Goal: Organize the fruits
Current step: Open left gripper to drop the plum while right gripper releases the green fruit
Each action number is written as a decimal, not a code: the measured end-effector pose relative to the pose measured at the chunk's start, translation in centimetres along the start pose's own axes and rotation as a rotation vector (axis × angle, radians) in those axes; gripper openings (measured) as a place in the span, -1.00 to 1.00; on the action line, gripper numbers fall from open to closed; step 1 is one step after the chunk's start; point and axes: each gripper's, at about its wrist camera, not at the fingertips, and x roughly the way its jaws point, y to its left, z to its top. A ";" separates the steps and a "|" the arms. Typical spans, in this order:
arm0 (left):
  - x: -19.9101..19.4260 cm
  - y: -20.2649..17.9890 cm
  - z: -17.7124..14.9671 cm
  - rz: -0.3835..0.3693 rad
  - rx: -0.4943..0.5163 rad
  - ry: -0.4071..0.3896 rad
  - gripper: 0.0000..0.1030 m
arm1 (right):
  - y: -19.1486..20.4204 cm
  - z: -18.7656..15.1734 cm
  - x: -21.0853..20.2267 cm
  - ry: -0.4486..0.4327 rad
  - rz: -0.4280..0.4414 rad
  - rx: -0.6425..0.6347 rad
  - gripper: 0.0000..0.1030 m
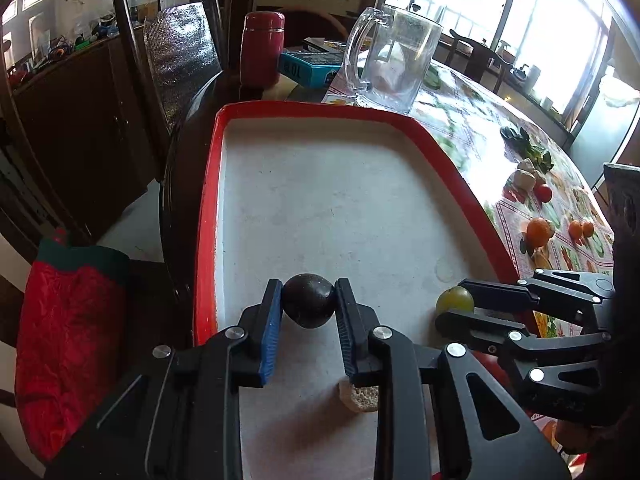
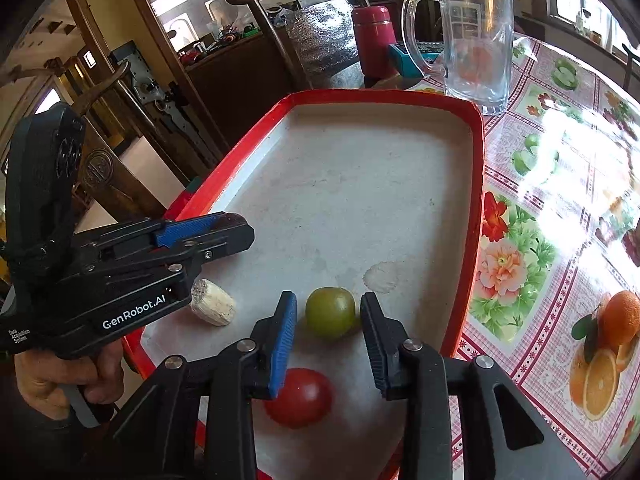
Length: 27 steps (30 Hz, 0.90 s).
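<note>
A white tray with a red rim [image 1: 208,208] lies on the table. Near its front edge a dark, almost black round fruit [image 1: 309,300] rests on the tray floor, and my left gripper [image 1: 308,286] is shut on it, both pads touching its sides. In the right wrist view a green round fruit [image 2: 330,313] sits on the tray between the pads of my right gripper [image 2: 329,300], which is open with a gap on each side. A red tomato [image 2: 300,398] lies just below the blue pad. The left gripper [image 2: 240,232] shows at the left, in a hand.
A pale cork-like chunk [image 2: 214,308] lies on the tray between the two grippers. Behind the tray stand a glass mug [image 1: 394,60], a red flask [image 1: 262,48] and a blue box [image 1: 310,66]. A fruit-print tablecloth [image 2: 552,208] covers the table; a wooden chair [image 1: 168,52] stands at the left.
</note>
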 end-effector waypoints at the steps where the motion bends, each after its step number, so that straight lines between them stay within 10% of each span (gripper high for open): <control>1: -0.1 0.1 0.0 0.005 -0.003 0.000 -0.53 | -0.1 -0.1 -0.4 -0.006 0.002 0.003 -0.13; 5: -0.9 0.1 0.0 0.014 -0.013 -0.019 -0.18 | -0.3 -0.5 -2.0 -0.031 0.002 0.014 -0.12; 27: -3.7 -7.4 0.2 -0.082 0.109 -0.069 -0.18 | -7.2 -6.9 -13.0 -0.177 -0.133 0.178 -0.12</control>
